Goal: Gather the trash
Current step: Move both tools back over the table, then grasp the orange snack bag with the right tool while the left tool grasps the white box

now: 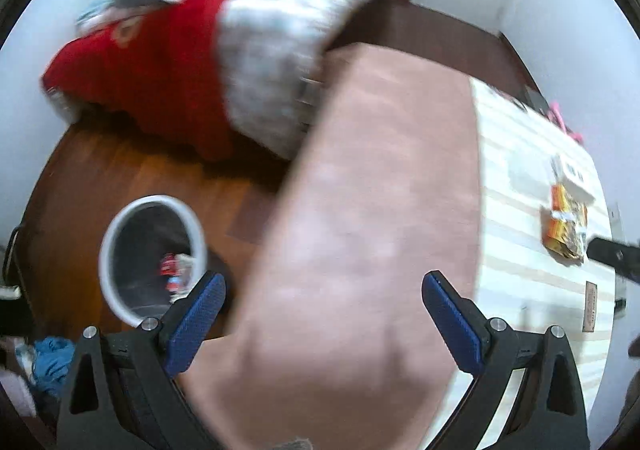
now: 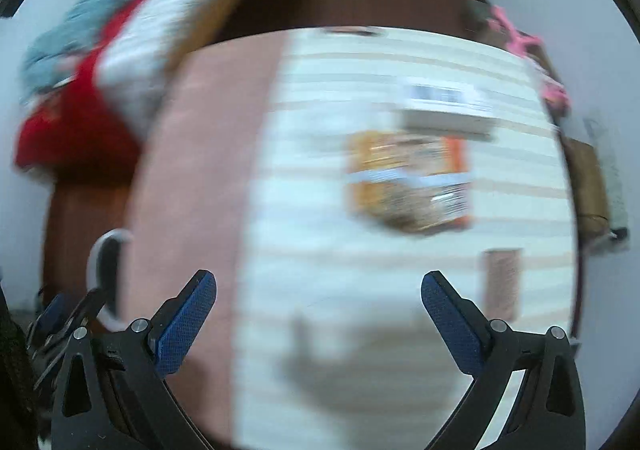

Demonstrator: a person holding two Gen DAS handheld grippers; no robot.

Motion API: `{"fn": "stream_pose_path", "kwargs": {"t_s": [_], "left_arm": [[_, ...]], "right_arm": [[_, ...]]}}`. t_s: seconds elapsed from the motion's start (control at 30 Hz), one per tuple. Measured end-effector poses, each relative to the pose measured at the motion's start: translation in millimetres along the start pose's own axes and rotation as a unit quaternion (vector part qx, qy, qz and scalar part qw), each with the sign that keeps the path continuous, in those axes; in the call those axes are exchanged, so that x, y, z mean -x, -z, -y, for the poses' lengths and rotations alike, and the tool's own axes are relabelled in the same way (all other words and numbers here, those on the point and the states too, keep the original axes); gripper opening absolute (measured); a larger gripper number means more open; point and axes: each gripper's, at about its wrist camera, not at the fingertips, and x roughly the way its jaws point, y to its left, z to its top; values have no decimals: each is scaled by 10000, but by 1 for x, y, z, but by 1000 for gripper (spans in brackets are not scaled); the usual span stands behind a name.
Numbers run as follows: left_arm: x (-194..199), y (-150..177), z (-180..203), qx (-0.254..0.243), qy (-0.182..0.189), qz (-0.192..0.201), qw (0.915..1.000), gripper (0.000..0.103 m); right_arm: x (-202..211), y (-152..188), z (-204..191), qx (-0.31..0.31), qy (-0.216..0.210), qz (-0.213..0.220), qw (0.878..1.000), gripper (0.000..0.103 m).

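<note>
one white bin (image 1: 116, 246), one orange snack wrapper (image 1: 564, 226), one white box (image 1: 532, 174), two grippers with spread jaws

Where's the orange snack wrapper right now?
The orange snack wrapper lies on the striped tabletop, ahead of the open right gripper, beside a white box.

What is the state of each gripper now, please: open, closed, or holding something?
Left gripper: open, fingers spread wide, holding nothing.
Right gripper: open, fingers spread wide, holding nothing.
</note>
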Motion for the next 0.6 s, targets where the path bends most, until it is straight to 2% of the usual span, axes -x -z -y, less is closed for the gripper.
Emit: {"fn": "stream_pose_path", "kwargs": {"t_s": [0.07,0.17,0.23,0.37,0.4,0.5,0.6], "left_arm": [[-16,-4,29,-184,-38,-104,9998,101],[-40,-12,60,-414,-100,-263,9987,101],[-47,-15,68,-507,-149,-323,9981,101],[-51,-17,79,-659,-176,-320,9972,101],[-51,-17,82,-715,-166,-302,9968,101],[-50,-18,91,-873,-161,-265,9957,101],[-52,-18,102,-1004,-60,-273,9946,101]], "right_arm": [[-20,-16,26,-149,199,-38,9997,103],[-49,-38,45,-253,225,-135,9993,103],[-72,-53,53,-246,167,-263,9992,103],[-97,-60,64,-333,91,-409,9986,101],[-99,-59,67,-369,93,-393,9985,90],[-92,-51,81,-459,6,-276,9986,73],[-76,-37,108,-673,-108,-162,9975,63]]}}
